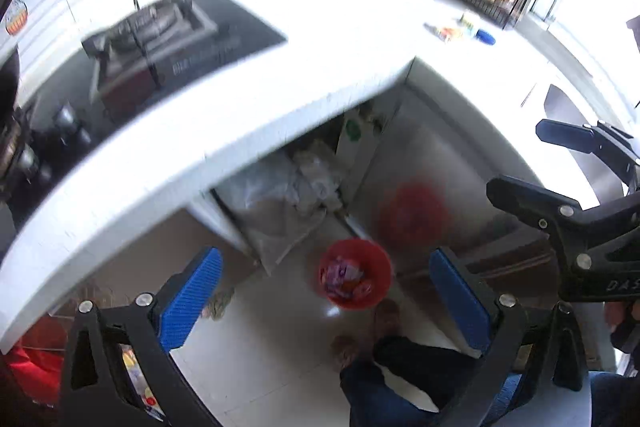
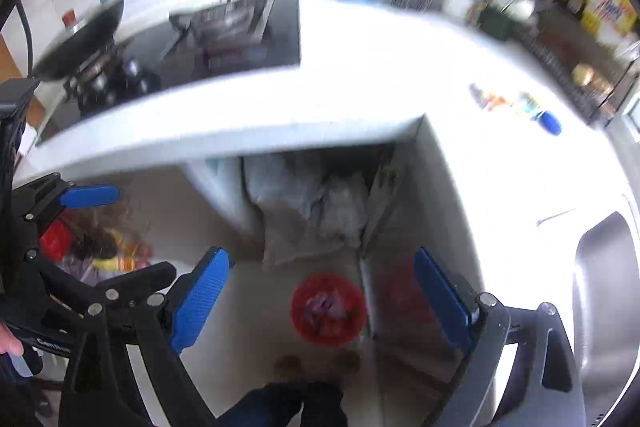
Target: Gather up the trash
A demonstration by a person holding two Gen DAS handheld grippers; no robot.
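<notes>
Right view only: sink (image 2: 604, 291) (steel).

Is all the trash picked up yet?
Not yet. The red bin on the floor already has wrappers in it. Both tools, left and right, are open and empty. Some small wrappers are left on the white counter.

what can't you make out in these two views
- Left wrist view: wrappers in the red bin are too blurred to identify.
- Both views: small items on the counter are smeared by motion blur.
- Right wrist view: the sink is cut off by the frame edge.
- Cabinet contents: pale bags, unclear.
</notes>
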